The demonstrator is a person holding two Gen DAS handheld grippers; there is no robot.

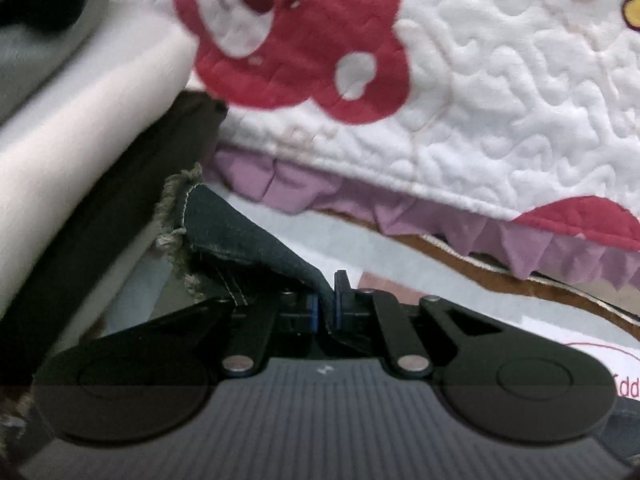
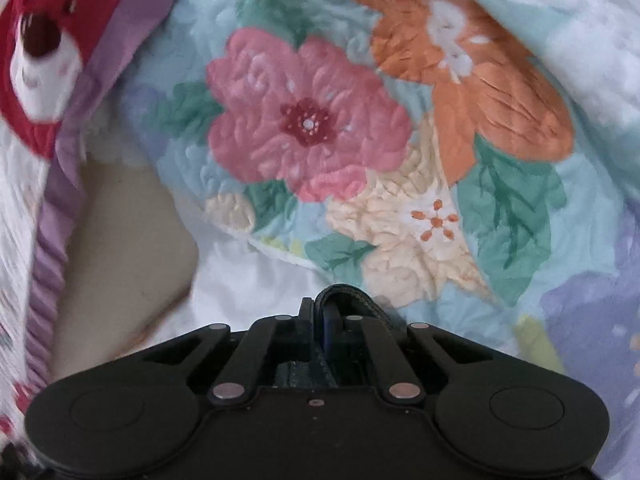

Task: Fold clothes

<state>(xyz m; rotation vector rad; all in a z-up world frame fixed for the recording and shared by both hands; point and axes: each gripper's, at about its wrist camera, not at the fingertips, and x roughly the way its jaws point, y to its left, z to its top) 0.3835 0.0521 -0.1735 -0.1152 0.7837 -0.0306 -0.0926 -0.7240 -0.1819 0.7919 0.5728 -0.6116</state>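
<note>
Here both tools (image 1: 326,308) (image 2: 320,320) angle downward, clamping denim (image 1: 240,232)

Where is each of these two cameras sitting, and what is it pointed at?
Left wrist view: sits on the left gripper, looking forward and down along its fingers, shut on a frayed dark denim garment; beyond lies a white quilt with red bears.
Right wrist view: sits on the right gripper, looking down along its fingers, shut on a dark denim fold over a floral quilt.
No hand or sleeve shows in either. Shared: both show pinched dark denim and the red-bear quilt.
</note>
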